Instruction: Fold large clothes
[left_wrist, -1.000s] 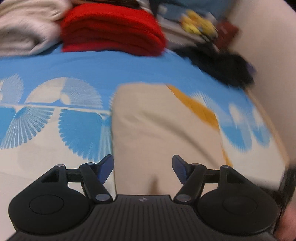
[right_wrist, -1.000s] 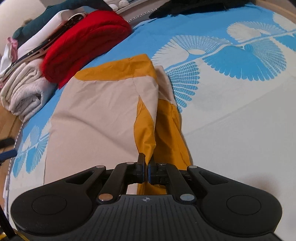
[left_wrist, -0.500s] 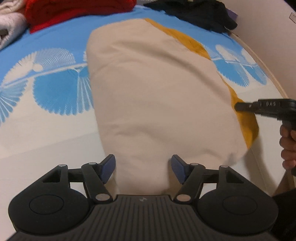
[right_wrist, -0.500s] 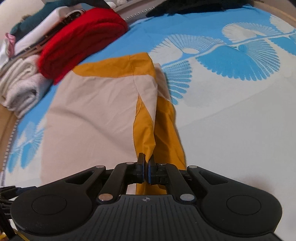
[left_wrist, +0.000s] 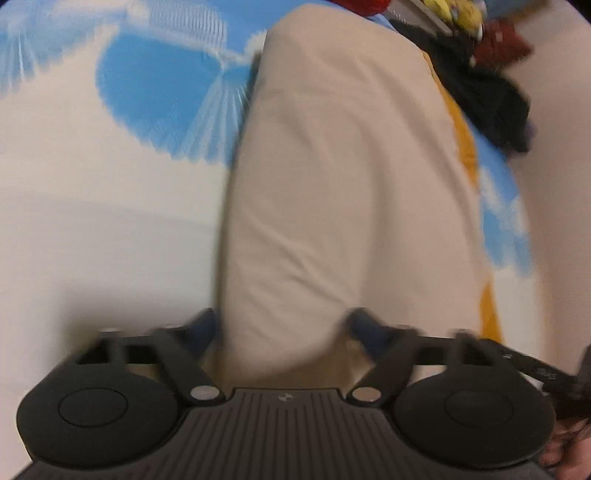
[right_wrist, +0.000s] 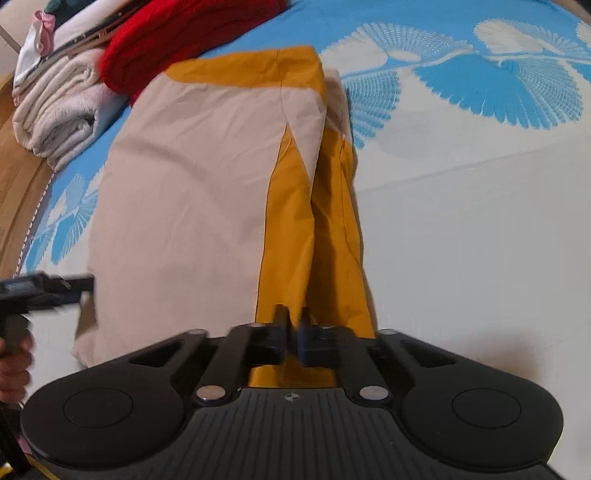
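Blue-and-white fan-print bedsheet (right_wrist: 480, 221) fills both views. Left tool (left_wrist: 284, 328) gapes wide over the near edge of the beige-and-mustard folded fabric garment (right_wrist: 192, 192) (blurred; contact unclear). At lower centre, right tool (right_wrist: 291, 328) is clamped onto its mustard edge.

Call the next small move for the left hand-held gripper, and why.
Probably close the left hand-held gripper on the near beige corner of the garment. Its jaws are open with that edge between them, apparently not yet pinched, while the right hand-held gripper is already shut on the orange corner. Both corners need holding before folding.
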